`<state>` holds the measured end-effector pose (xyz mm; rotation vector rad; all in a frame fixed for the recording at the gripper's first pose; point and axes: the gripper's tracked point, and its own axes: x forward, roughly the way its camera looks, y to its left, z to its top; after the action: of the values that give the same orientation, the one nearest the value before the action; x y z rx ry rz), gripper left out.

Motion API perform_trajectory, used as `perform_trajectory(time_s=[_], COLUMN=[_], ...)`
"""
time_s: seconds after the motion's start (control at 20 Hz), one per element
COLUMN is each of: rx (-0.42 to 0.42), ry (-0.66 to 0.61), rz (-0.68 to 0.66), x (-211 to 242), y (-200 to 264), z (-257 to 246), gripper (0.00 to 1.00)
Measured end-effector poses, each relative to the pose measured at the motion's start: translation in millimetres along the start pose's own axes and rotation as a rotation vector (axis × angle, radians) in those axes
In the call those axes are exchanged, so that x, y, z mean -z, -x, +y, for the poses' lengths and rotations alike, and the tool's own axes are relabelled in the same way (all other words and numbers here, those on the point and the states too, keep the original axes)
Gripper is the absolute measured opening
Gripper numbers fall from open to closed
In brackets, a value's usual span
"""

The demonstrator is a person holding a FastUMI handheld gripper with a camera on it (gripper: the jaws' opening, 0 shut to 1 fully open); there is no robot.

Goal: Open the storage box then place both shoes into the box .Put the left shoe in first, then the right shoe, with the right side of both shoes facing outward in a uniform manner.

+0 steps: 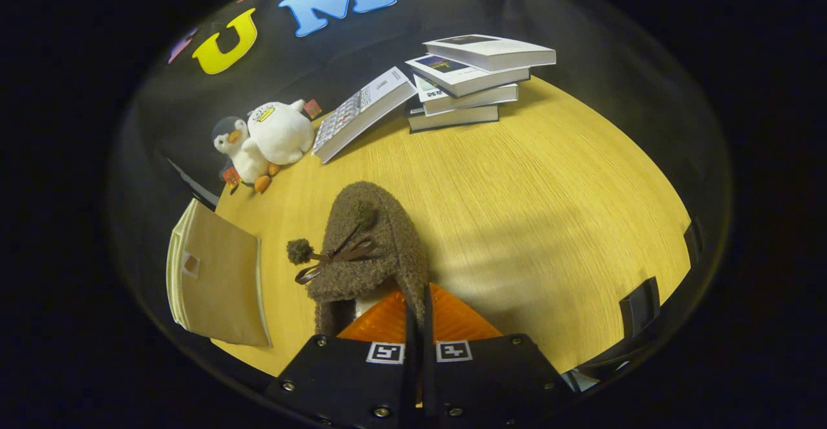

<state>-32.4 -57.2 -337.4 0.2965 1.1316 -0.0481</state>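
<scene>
A brown fuzzy shoe (371, 241) with a dark bow and two pom-poms lies toe away from me, just ahead of my fingers, over the wooden table (549, 209). My gripper (417, 316) is shut, its two fingers pressed together on the rim of the shoe's opening at the heel end. The pale lining shows just left of the fingers. To the left of the shoe, at the table's edge, stands the beige storage box (216, 280), with one flat beige panel and a small square patch facing me. I cannot tell whether it is open.
Two plush toys (268, 138), a penguin and a white duck, sit at the table's far left by the wall. A leaning open book (362, 115) and a stack of books (475, 80) lie at the far side. Bare wood stretches to the right of the shoe.
</scene>
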Motion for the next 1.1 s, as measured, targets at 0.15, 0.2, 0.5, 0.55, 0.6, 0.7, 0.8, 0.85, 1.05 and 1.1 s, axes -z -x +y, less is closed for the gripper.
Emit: perform_trajectory(time_s=[0.15, 0.2, 0.5, 0.55, 0.6, 0.7, 0.8, 0.85, 1.05, 1.1], rx=[-0.056, -0.077, -0.163, -0.174, -0.184, -0.209, -0.227, -0.239, -0.298, -0.305], ry=[-0.024, -0.028, -0.037, -0.034, -0.032, -0.028, -0.030, -0.033, -0.032, -0.024], rz=[-0.024, -0.034, -0.064, -0.065, -0.066, -0.070, -0.071, -0.070, -0.047, -0.047], x=[-13, -18, -32, -32, -31, -31, -28, -26, -12, -8], y=[16, 23, 44, 46, 47, 47, 46, 45, 39, 37], z=[44, 59, 143, 156, 166, 193, 216, 228, 280, 288], gripper=[0.04, 0.04, 0.04, 0.04, 0.04, 0.04, 0.04, 0.04, 0.03, 0.03])
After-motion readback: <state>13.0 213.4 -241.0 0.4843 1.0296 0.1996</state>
